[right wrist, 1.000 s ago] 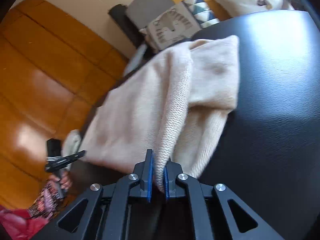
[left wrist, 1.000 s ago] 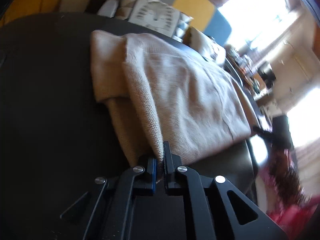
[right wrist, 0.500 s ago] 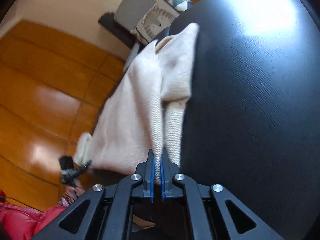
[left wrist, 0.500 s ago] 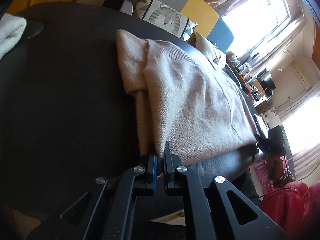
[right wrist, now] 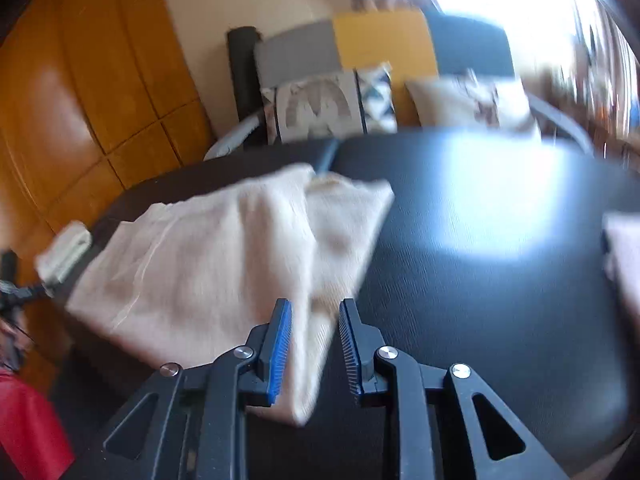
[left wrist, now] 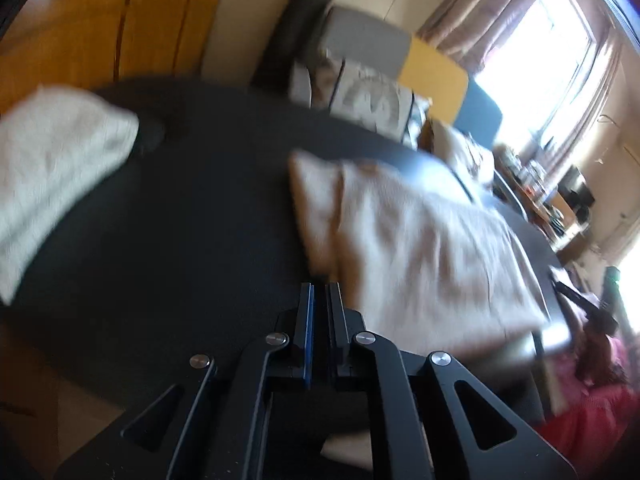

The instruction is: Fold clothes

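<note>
Sweater (right wrist: 224,264) dropped | R tool (right wrist: 313,312) just opening | L tool (left wrist: 320,294) empty, closed

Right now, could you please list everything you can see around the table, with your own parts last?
sweater: one, beige, folded on the table.
towel: one, white, folded at the table's far left edge.
table: one, black, bearing both.
cushions: two, patterned and cream, on the sofa behind.
sofa: one, grey, yellow and blue, by the wall.
left gripper: black, shut, nothing held.
right gripper: black, fingers just opened, sweater corner loose between them.
</note>
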